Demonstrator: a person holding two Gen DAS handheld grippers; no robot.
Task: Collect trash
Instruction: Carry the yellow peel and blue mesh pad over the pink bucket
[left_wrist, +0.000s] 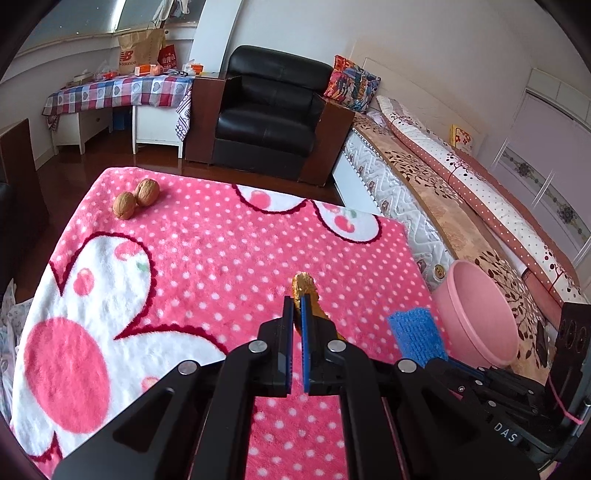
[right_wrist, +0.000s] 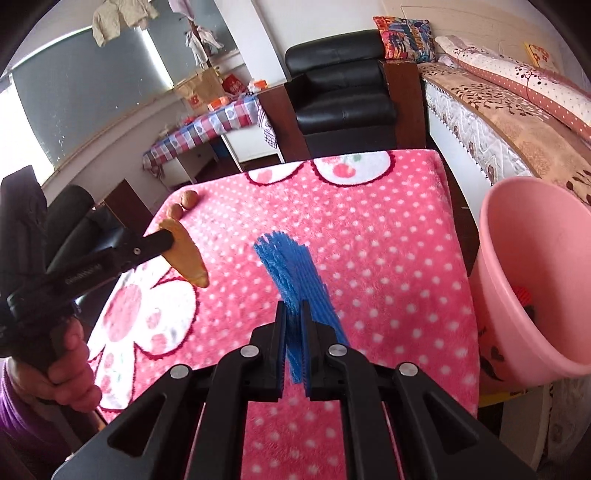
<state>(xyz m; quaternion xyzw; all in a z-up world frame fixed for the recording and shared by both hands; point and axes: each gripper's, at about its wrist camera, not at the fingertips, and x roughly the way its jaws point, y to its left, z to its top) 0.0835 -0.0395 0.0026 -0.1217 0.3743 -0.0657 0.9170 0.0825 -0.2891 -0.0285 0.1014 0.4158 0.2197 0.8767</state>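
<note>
On right tool (left_wrist: 417, 334): "DAS"; paper bag (left_wrist: 140, 50): "balance".

we see a black leather armchair (left_wrist: 271, 110) with brown wooden sides at twelve o'clock, against a white wall (left_wrist: 406, 29). at ten o'clock a white desk (left_wrist: 94, 123) carries a checked cloth (left_wrist: 118, 92) and paper bags (left_wrist: 142, 51), under a large window (right_wrist: 85, 88) letting in daylight. at two o'clock runs a bed (left_wrist: 436, 192) with floral covers and a patterned cushion (left_wrist: 352, 83). the floor (left_wrist: 147, 162) is dark glossy wood. clothes (right_wrist: 118, 20) hang by the window.
</note>
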